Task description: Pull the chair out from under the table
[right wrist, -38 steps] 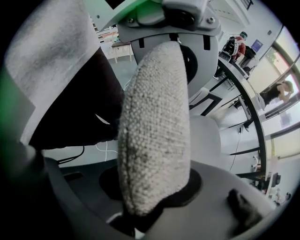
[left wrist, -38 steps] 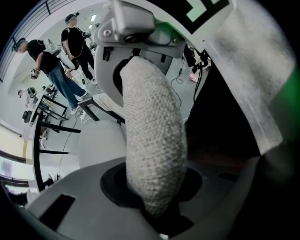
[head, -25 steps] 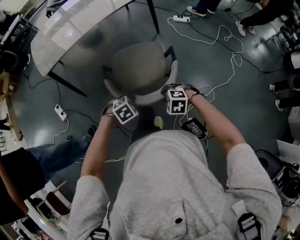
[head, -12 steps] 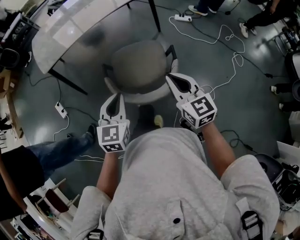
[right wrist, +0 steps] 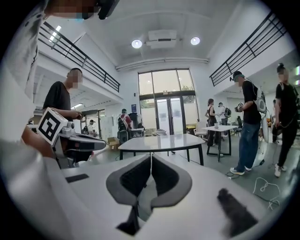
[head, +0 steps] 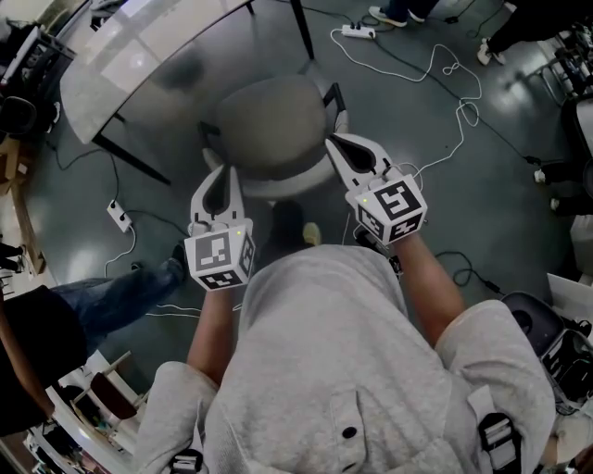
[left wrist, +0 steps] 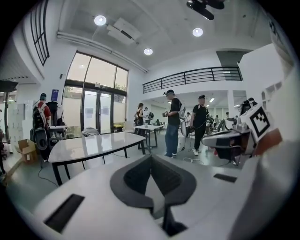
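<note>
The chair (head: pixel 273 130) has a round grey seat and a pale curved back; it stands just off the near edge of the white table (head: pixel 130 56). My left gripper (head: pixel 221 178) hovers above the left end of the chair back, shut and holding nothing. My right gripper (head: pixel 337 146) hangs over the right end of the back, also shut and empty. In the left gripper view the closed jaws (left wrist: pixel 151 161) point level toward the table (left wrist: pixel 93 145). In the right gripper view the jaws (right wrist: pixel 151 161) are closed too, with the table (right wrist: pixel 161 140) ahead.
White cables (head: pixel 445 120) and power strips (head: pixel 119 219) (head: pixel 357 35) lie on the grey floor. A person's leg in jeans (head: pixel 120 301) is at the left, other people's feet (head: pixel 389 17) at the top. Several people stand beyond the table (left wrist: pixel 172 122).
Both grippers were down at the chair back, pointing downward. They have come off it, risen and swung to point forward, and their jaws are closed. The chair looks unmoved.
</note>
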Demonstrator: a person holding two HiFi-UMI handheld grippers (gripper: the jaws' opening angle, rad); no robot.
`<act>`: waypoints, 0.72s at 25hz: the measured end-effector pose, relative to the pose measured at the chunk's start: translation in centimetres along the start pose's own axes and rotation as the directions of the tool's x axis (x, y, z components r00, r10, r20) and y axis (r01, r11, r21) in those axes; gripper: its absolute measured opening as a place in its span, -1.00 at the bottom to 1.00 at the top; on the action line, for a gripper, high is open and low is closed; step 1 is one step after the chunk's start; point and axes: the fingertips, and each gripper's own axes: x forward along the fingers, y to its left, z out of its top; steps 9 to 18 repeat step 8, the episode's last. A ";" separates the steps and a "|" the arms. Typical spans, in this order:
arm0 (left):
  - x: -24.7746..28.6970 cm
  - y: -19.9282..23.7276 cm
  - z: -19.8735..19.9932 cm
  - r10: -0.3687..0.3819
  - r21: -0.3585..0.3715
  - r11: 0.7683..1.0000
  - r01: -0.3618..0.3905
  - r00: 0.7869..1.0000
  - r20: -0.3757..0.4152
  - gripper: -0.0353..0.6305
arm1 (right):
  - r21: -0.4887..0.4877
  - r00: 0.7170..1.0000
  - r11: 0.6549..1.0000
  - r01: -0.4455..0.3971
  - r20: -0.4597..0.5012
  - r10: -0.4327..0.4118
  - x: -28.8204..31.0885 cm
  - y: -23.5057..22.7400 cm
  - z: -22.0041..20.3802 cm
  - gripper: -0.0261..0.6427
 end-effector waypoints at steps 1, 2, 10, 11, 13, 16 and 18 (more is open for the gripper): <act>0.0 -0.1 0.0 0.000 0.004 1.000 0.000 1.000 0.001 -0.84 | 0.000 1.000 1.000 0.002 -0.001 -0.002 0.0 -0.1 -0.1 -0.84; 0.1 -0.2 0.1 0.000 0.006 1.000 0.000 1.000 0.002 -0.84 | 0.000 1.000 1.000 0.004 -0.003 -0.004 -0.1 -0.2 -0.2 -0.84; 0.0 -0.3 0.0 -0.008 0.013 1.000 0.008 1.000 -0.002 -0.84 | -0.005 1.000 1.000 0.011 0.000 -0.011 0.0 -0.2 -0.2 -0.84; 0.0 -0.3 0.0 -0.008 0.013 1.000 0.008 1.000 -0.002 -0.84 | -0.005 1.000 1.000 0.011 0.000 -0.011 0.0 -0.2 -0.2 -0.84; 0.0 -0.3 0.0 -0.008 0.013 1.000 0.008 1.000 -0.002 -0.84 | -0.005 1.000 1.000 0.011 0.000 -0.011 0.0 -0.2 -0.2 -0.84; 0.0 -0.3 0.0 -0.008 0.013 1.000 0.008 1.000 -0.002 -0.84 | -0.005 1.000 1.000 0.011 0.000 -0.011 0.0 -0.2 -0.2 -0.84; 0.0 -0.3 0.0 -0.008 0.013 1.000 0.008 1.000 -0.002 -0.84 | -0.005 1.000 1.000 0.011 0.000 -0.011 0.0 -0.2 -0.2 -0.84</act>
